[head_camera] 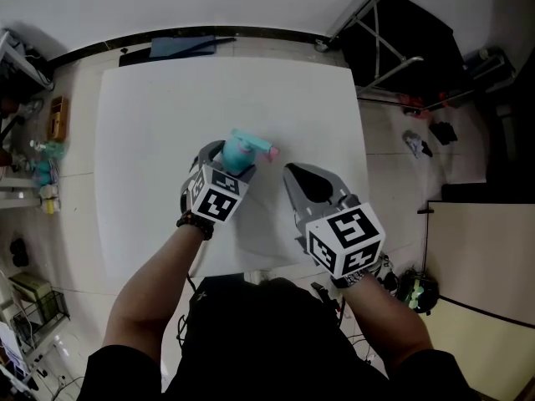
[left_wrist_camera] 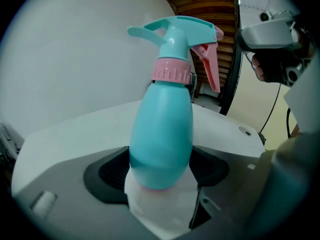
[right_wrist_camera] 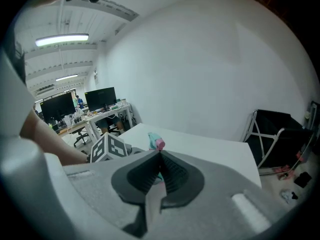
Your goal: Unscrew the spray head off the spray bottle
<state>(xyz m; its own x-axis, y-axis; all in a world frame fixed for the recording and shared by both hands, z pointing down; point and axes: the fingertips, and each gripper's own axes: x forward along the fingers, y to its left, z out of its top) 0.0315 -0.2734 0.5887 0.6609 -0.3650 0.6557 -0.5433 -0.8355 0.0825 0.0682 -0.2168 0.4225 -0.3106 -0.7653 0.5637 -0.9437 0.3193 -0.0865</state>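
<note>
The left hand-held gripper (head_camera: 226,162) clamps the spray bottle (left_wrist_camera: 161,134); the right hand-held gripper (head_camera: 291,170), closed at 4 o'clock, should open onto the spray head (left_wrist_camera: 180,34)

Even indoor light, ceiling strip lamp (right_wrist_camera: 62,38) glowing, fisheye-bent edges, dark corners, foreground perhaps slightly blurred.

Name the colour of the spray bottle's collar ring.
Pink collar ring, clearest in the left gripper view.
</note>
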